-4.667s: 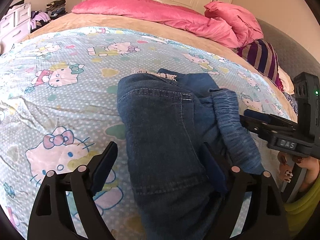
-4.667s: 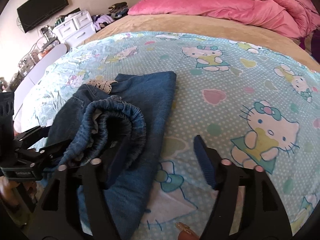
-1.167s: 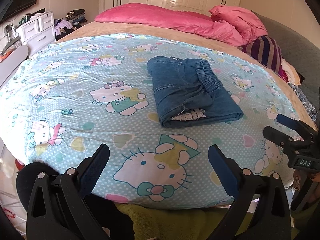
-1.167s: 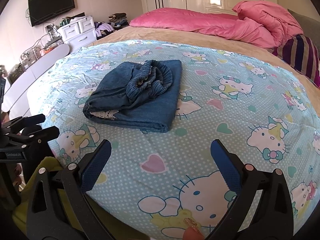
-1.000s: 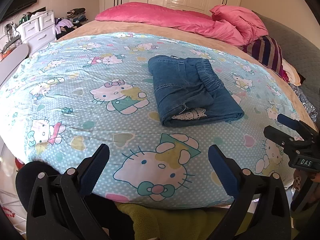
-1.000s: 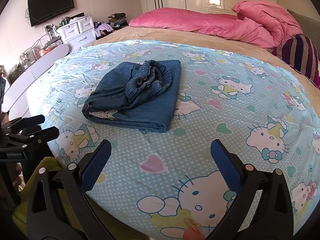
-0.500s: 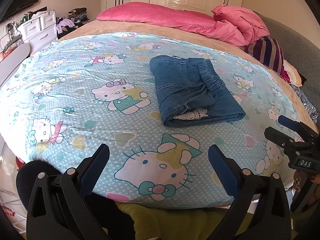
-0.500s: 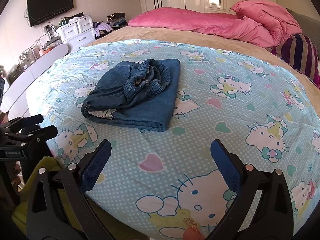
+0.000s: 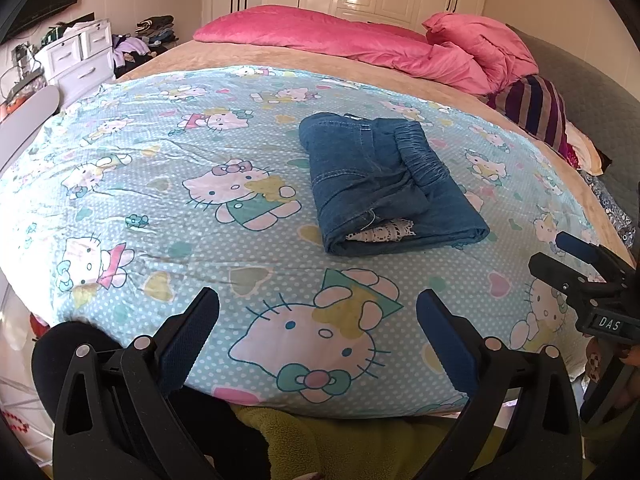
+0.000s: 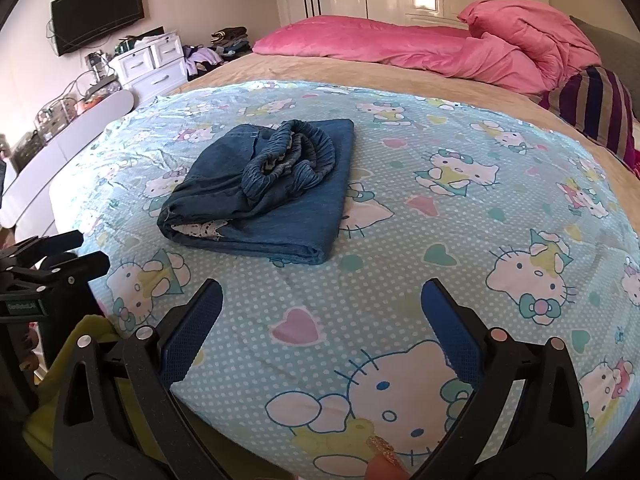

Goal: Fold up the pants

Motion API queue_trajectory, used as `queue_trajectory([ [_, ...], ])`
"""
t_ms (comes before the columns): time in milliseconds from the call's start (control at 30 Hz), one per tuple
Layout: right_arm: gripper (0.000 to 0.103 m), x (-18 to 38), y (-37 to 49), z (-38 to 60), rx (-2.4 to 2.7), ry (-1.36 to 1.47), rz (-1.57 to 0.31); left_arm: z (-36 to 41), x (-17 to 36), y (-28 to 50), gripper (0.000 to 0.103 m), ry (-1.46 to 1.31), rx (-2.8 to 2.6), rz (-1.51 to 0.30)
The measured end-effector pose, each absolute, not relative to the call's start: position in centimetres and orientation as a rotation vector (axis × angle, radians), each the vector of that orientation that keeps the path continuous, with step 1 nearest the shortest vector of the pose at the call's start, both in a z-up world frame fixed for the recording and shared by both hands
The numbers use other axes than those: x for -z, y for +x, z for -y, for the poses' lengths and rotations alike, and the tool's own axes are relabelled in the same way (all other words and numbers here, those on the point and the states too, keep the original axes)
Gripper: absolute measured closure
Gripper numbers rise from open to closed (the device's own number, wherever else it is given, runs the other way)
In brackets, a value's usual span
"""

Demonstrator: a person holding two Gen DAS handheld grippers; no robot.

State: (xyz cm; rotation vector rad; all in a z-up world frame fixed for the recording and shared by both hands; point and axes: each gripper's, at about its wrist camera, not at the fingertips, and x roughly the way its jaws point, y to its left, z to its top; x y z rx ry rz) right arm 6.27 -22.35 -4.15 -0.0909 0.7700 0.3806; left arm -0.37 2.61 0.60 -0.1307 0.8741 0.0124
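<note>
Blue pants [image 9: 384, 184] sit folded on the cat sheet [image 9: 160, 184], far from both claws | left claw [image 9: 318, 338] wide, holds nothing | right claw [image 10: 322, 330] wide, holds nothing | step: looks done | next: maybe flatten the bumpy waistband [image 10: 292, 160]

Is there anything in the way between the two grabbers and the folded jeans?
Nothing visible. Only bare cartoon-cat sheet lies between the open left gripper, the open right gripper and the folded jeans.

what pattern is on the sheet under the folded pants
Light blue with white polka dots, cartoon cats and hearts. The sheet under the pants shows best in the right wrist view.
</note>
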Motion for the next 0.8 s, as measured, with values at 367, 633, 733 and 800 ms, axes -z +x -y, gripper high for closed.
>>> queue_trajectory([
  [367, 0.009, 3.8, 7.0, 23.4, -0.338, -0.08, -0.761, -3.0, -0.4, -0.1, 0.004, -0.118, -0.067, -0.886],
  [633, 0.009, 5.2, 9.2, 25.8, -0.248, -0.063, -0.786, -5.9, 0.1, 2.0, 0.004, -0.172, -0.062, -0.897],
  [733, 0.009, 5.3, 10.9, 28.7, -0.167, -0.042, -0.786, -8.9, 1.1, 4.2, 0.004, -0.18, -0.133, -0.924],
  [800, 0.009, 5.3, 12.1, 31.2, -0.092, -0.027, -0.782, -11.3, 1.6, 5.7, 0.004, -0.18, -0.191, -0.938],
])
